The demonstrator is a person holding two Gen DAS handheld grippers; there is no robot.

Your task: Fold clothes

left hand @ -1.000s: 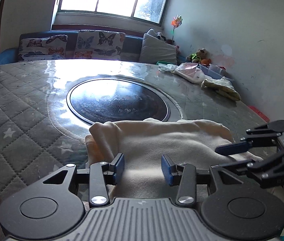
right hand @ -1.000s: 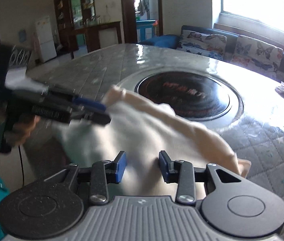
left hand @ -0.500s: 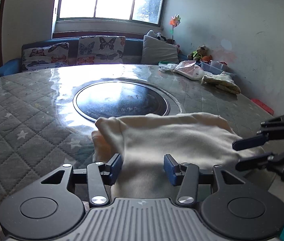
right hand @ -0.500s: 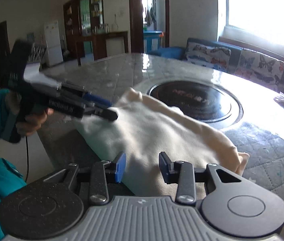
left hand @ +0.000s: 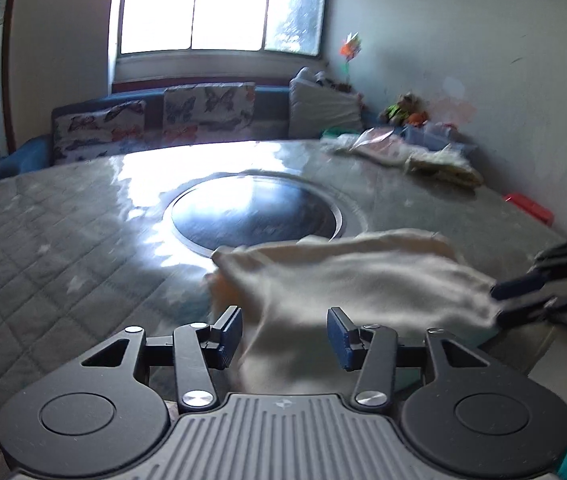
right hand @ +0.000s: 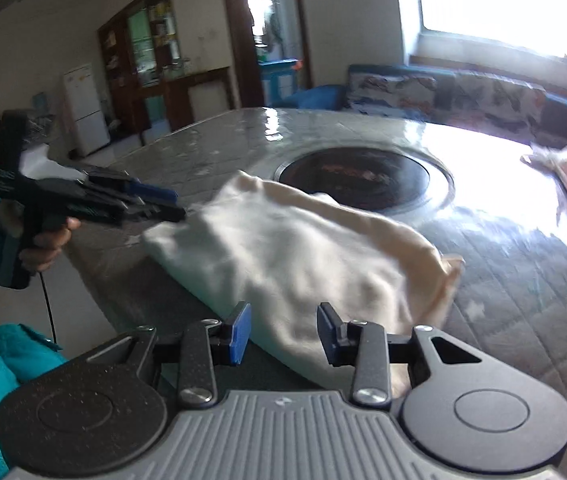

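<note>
Cloth: cream knit garment (right hand: 307, 264) lies folded beside round black glass inset (left hand: 255, 216); left gripper (left hand: 285, 336), right gripper (right hand: 283, 332) both agape, empty. Next: regrip edge, likely.

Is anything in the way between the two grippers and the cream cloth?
Nothing visible. The cloth lies directly ahead of the open right gripper and open left gripper, with only bare table around it.

Cream garment (right hand: 303, 256) on table (right hand: 523, 280); right tongs (right hand: 283, 332) agape.
</note>
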